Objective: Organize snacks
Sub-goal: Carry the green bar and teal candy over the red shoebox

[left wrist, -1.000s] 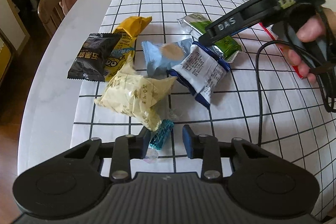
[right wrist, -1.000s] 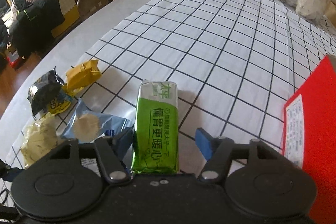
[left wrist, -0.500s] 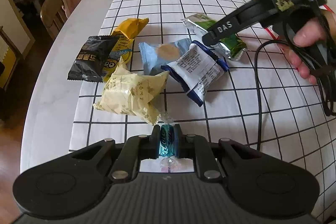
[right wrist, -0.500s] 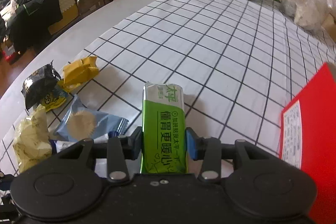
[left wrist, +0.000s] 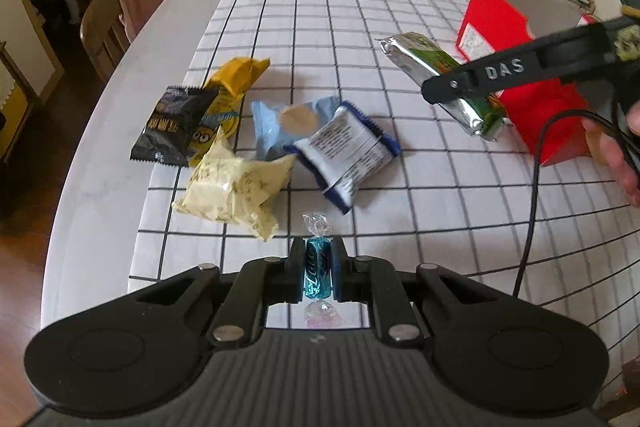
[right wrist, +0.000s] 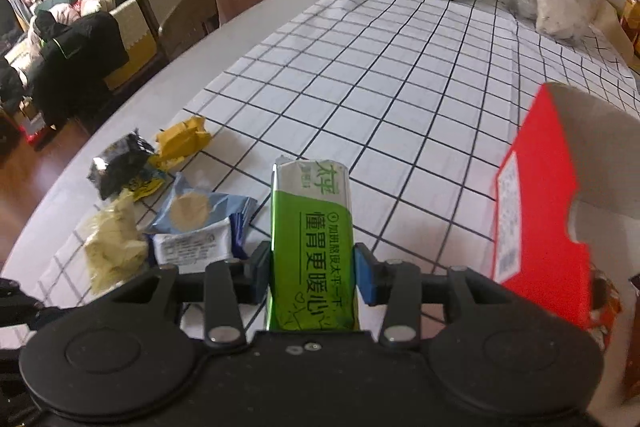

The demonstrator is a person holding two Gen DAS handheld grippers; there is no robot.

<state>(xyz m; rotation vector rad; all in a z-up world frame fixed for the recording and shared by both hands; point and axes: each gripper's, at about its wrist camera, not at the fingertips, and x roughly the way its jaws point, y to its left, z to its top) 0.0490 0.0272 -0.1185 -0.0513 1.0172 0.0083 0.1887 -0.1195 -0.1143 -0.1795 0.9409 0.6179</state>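
We hold one snack in each gripper above the checked surface (left wrist: 360, 27). The left gripper (left wrist: 318, 273) is closed on a small blue candy (left wrist: 317, 273), pinched across its middle with both twisted wrapper ends free. The right gripper (right wrist: 314, 273) is clamped on a long green packet (right wrist: 312, 247), which juts forward beyond the fingertips; seen from the left wrist, the same packet (left wrist: 432, 75) hangs clear of the surface, just beside the red box (left wrist: 500, 27). The remaining snacks lie together near the surface's left edge: a black packet (left wrist: 172, 125), a yellow packet (left wrist: 236, 79), a pale crumpled packet (left wrist: 232, 187), a light blue packet (left wrist: 288, 123) and a white-and-navy packet (left wrist: 348, 155). We judge the step in hand to be carrying both items to the open red box (right wrist: 540, 207). To do it well, we keep both grips firm, since the candy is small and its wrapper slick. We bring the long packet over the box opening end first so that it does not catch the cardboard wall, and we let go only once each item is inside the rim. We also keep the trailing cable (left wrist: 532, 207) clear of the pile.
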